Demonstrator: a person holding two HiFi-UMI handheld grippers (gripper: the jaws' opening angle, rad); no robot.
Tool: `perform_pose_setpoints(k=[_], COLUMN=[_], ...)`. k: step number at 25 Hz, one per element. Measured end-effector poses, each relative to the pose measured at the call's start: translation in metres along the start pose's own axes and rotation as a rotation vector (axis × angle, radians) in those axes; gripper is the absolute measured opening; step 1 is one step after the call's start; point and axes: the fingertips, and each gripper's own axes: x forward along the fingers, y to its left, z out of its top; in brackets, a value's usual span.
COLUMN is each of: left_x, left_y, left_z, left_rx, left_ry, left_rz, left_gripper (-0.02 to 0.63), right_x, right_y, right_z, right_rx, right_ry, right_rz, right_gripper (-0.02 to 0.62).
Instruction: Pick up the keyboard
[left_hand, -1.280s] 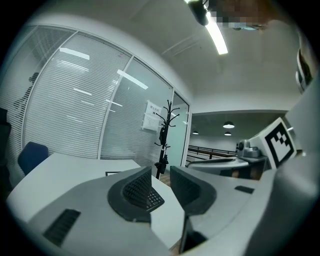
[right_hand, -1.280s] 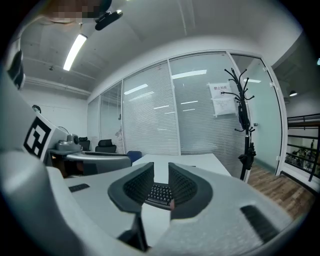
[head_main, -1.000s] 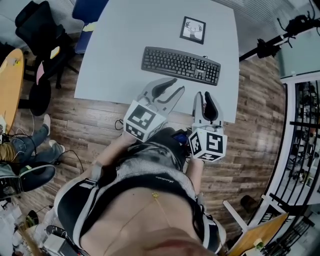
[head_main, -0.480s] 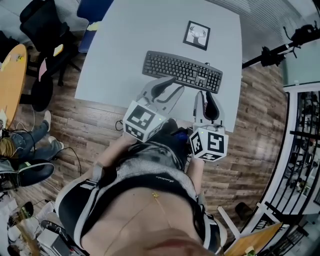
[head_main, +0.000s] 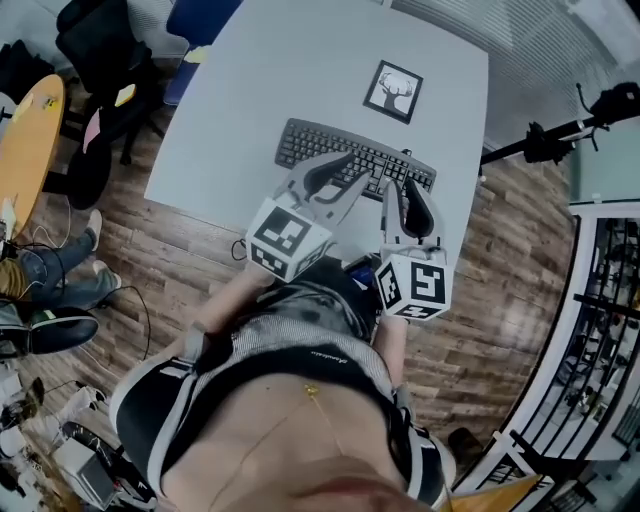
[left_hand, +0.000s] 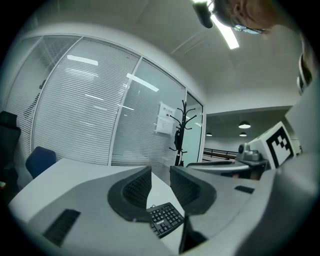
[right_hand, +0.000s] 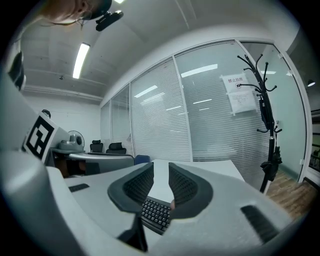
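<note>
**Landmark: keyboard**

The black keyboard (head_main: 305, 142) lies flat on the grey worktop (head_main: 250, 85), slightly slanted, with its long side roughly parallel to the worktop's near edge. A narrow strip of bare worktop separates the keyboard from that edge. The keyboard's right end lies near the worktop's right edge.

**Claws**

- The left claw (head_main: 356, 168) is held over the near edge of the keyboard, around its middle. Its jaws are drawn together to a narrow slit, with nothing between them.
- The right claw (head_main: 403, 185) is held over the near edge of the keyboard's right part, just beside the left claw. Its jaws are likewise closed to a narrow slit and grip nothing.
- Both gripper views show the keyboard below the jaw tips. Whether either claw touches the keyboard cannot be told.

**Open room**

- Left of the keyboard: a broad stretch of bare worktop up to the left edge.
- Beyond the keyboard: bare worktop, except for a small framed picture (head_main: 392, 91), which lies beyond the keyboard's right half and apart from it.
- Nearer than the keyboard, past the worktop edge: wooden floor (head_main: 190, 240).
- Right of the keyboard, off the worktop: a black stand (head_main: 560, 140), well apart.
- Far left of the keyboard, off the worktop: a blue chair (head_main: 205, 18) at the far corner
</note>
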Motion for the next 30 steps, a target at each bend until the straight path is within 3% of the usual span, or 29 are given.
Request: perform_pose_setpoints(k=[13, 22, 30], left_x=[0.032, 0.055, 0.064], left_y=[-0.005, -0.027, -0.037], left_z=[-0.002, -0.007, -0.007], left_rx=[-0.019, -0.043, -0.017], left_ry=[0.001, -0.009, -0.005], left_rz=[0.061, 0.054, 0.050], left_gripper=[0.092, 0.092, 0.092], right_x=[0.016, 0.007, 0.002], right_y=[-0.029, -0.061, -0.073], right_z=[0.004, -0.004, -0.005], right_rx=[-0.013, -0.008, 0.008], right_ry=[0.004, 0.019, 0.011], right_rz=[0.088, 0.096, 0.097], right_gripper=[0.095, 0.095, 0.095])
